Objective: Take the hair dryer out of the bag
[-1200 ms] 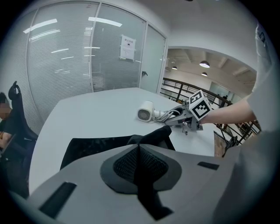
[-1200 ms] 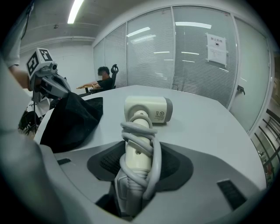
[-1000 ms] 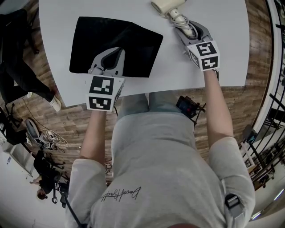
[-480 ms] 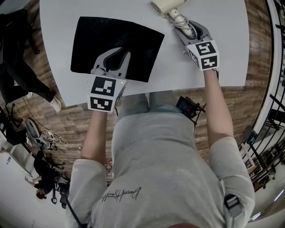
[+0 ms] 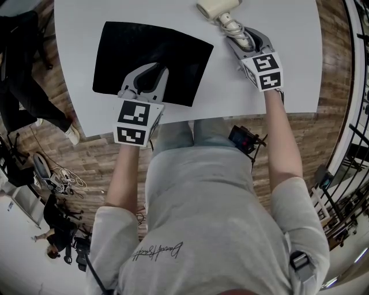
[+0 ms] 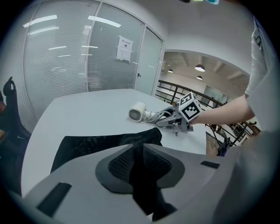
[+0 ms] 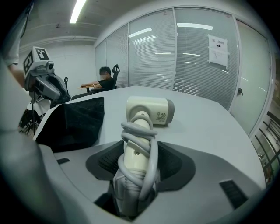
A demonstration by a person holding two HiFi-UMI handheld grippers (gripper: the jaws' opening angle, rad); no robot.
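hair dryer (image 5: 216,8): out, right of bag (image 5: 150,43); only release left
left tool (image 5: 149,68): jaws just opened, empty
right tool (image 5: 237,33): jaws just opening, handle (image 7: 133,157) between

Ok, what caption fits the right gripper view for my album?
Hair dryer on the white table, its handle between the right gripper's jaws, which just opened wider; black bag at left.
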